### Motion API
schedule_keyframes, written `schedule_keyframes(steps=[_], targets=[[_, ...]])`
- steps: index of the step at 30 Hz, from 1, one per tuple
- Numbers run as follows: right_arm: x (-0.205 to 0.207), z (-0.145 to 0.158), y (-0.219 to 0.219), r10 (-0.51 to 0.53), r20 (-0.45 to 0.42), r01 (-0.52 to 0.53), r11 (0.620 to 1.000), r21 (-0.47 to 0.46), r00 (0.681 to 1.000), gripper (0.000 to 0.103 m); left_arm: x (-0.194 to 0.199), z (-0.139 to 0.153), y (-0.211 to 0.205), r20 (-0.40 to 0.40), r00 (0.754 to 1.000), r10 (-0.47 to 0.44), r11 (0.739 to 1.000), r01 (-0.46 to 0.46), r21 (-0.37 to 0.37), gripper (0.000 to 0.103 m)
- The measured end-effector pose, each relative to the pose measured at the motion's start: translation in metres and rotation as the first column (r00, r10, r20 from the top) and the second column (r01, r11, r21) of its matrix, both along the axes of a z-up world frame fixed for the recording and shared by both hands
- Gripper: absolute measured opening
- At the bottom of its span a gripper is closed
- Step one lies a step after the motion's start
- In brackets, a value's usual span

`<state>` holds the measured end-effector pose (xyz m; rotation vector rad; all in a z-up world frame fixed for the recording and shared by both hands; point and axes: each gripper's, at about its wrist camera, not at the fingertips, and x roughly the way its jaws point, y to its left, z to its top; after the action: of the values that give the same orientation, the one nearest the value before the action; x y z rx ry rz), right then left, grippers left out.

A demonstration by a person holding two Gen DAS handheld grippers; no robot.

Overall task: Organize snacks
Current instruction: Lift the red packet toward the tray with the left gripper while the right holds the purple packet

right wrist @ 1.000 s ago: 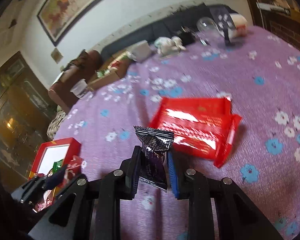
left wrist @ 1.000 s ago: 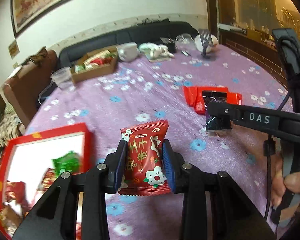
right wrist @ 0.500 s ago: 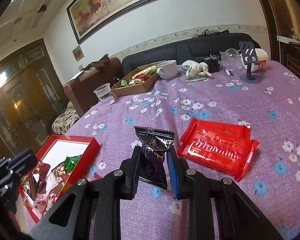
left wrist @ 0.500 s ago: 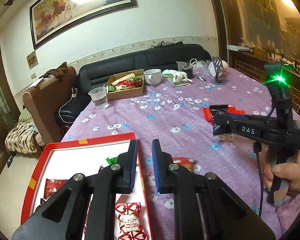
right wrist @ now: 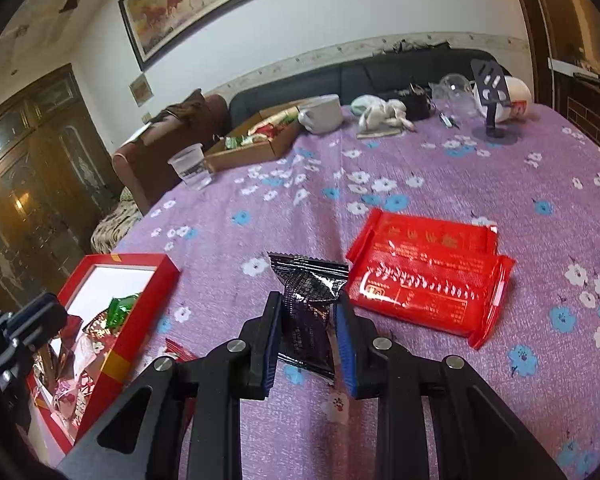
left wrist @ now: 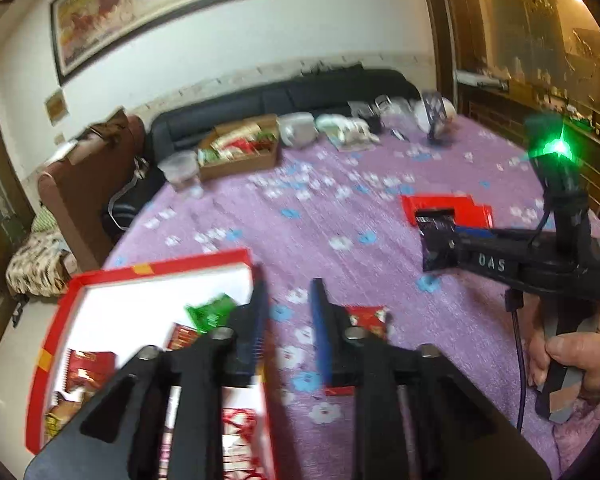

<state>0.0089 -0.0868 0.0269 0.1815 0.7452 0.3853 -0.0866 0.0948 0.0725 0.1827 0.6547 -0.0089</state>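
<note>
My left gripper (left wrist: pixel 290 316) hovers over the right rim of the red box (left wrist: pixel 168 268); its jaws are opening with nothing between them. A small red snack packet (left wrist: pixel 366 318) lies on the purple tablecloth just right of the box, partly hidden behind my right-hand finger. Inside the box are a green packet (left wrist: pixel 212 310) and several red ones. My right gripper (right wrist: pixel 308 316) is shut on a dark purple packet (right wrist: pixel 308 276), held above the cloth. Two flat red packs (right wrist: pixel 424 276) lie just to its right. The red box (right wrist: pixel 148 304) sits to its left.
At the far side of the table stand a cardboard box of snacks (right wrist: pixel 252 144), a plastic cup (right wrist: pixel 190 166), a white mug (right wrist: pixel 322 114) and a phone stand (right wrist: pixel 490 92). A person's hand (left wrist: pixel 572 356) grips the right handle. A black sofa runs behind the table.
The left gripper let go of the red packet, which now lies on the cloth beside the box, and its jaws are parting again. The right gripper still holds the dark packet.
</note>
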Motion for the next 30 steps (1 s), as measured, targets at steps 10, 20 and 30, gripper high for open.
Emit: schedule_keyframes(steps=[10, 20, 30], targets=[[0.003, -0.002, -0.006, -0.009, -0.036, 0.011, 0.999, 0.04, 0.999, 0.026, 0.036, -0.053, -0.025, -0.212, 0.977, 0.007, 1.0, -0.003, 0.018, 0.076], [0.008, -0.004, -0.012, -0.025, -0.073, 0.03, 0.997, 0.069, 0.997, 0.026, 0.05, -0.064, -0.026, -0.289, 0.956, -0.052, 0.993, 0.02, -0.113, 0.078], [0.003, 0.003, -0.012, 0.001, -0.032, 0.003, 0.994, 0.107, 1.0, 0.026, 0.038, -0.051, -0.032, -0.241, 0.964, -0.114, 0.989, 0.087, -0.121, 0.031]])
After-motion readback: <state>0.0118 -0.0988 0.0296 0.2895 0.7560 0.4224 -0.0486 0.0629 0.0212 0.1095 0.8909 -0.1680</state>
